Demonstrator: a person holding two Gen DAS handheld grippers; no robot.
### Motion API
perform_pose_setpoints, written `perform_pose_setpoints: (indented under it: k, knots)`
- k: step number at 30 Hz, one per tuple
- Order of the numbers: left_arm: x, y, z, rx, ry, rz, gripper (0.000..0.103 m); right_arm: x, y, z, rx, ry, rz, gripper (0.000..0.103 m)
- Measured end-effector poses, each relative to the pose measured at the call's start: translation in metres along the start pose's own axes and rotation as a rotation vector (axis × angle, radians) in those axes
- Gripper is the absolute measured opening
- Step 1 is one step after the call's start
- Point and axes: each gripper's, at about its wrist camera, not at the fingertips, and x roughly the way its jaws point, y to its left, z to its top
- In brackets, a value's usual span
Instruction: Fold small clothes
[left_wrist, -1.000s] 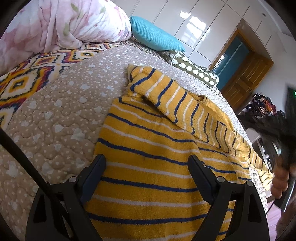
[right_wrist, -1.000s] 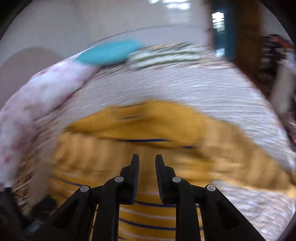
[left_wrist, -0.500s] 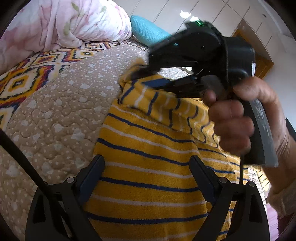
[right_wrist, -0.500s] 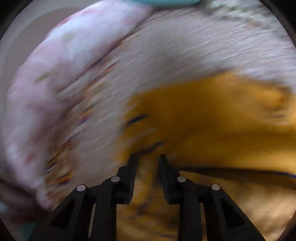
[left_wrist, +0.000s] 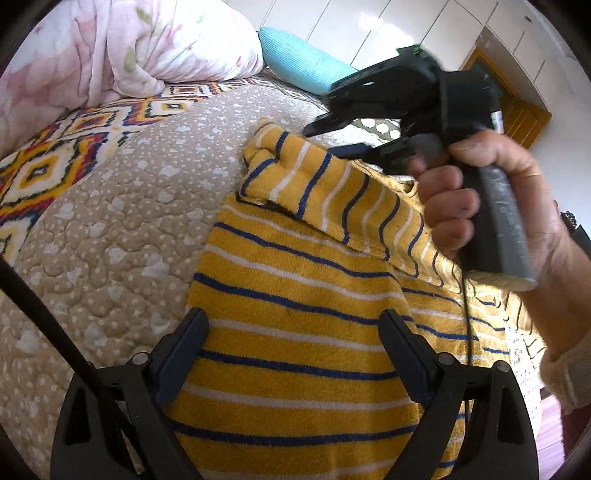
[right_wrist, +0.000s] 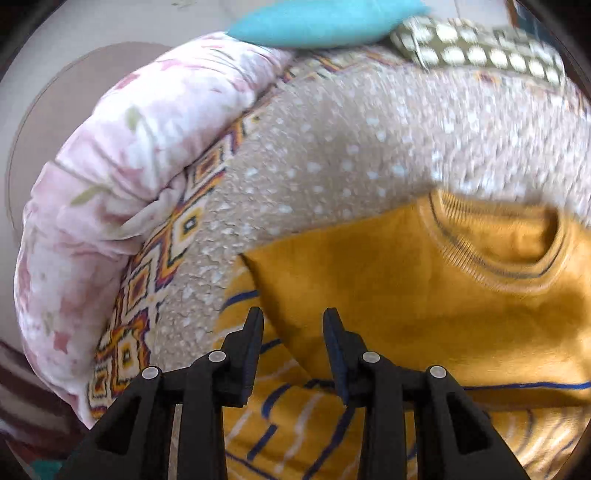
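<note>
Top lies flat on bed w/ sleeve folded across, L gripper wide over hem to pin it, R gripper narrow, empty over sleeve fold, prob. just let go.

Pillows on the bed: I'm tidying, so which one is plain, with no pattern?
The solid turquoise pillow; the pink floral pillow and the olive pillow with white dots are both patterned.
</note>
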Motion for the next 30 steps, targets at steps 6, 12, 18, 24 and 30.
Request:
perform_pose_setpoints:
  k: [6, 12, 18, 24, 30]
  knots:
    - [0.003, -0.001, 0.001, 0.006, 0.006, -0.009, 0.097, 0.033, 0.016, -0.016, -0.046, 0.08, 0.095, 0.046]
    - [0.003, -0.001, 0.002, 0.004, 0.009, -0.011, 0.098, 0.012, 0.052, -0.017, -0.251, 0.041, -0.017, 0.004]
    - [0.005, 0.0, 0.002, 0.004, 0.01, -0.011, 0.098, 0.008, 0.07, 0.005, -0.353, -0.092, -0.278, 0.004]
    - [0.004, 0.005, 0.003, -0.01, 0.002, -0.038, 0.099, 0.034, 0.079, 0.01, -0.482, -0.082, -0.502, 0.004]
    - [0.0, 0.005, 0.002, -0.016, 0.002, -0.045, 0.099, -0.025, 0.08, -0.008, -0.396, -0.124, -0.234, 0.005]
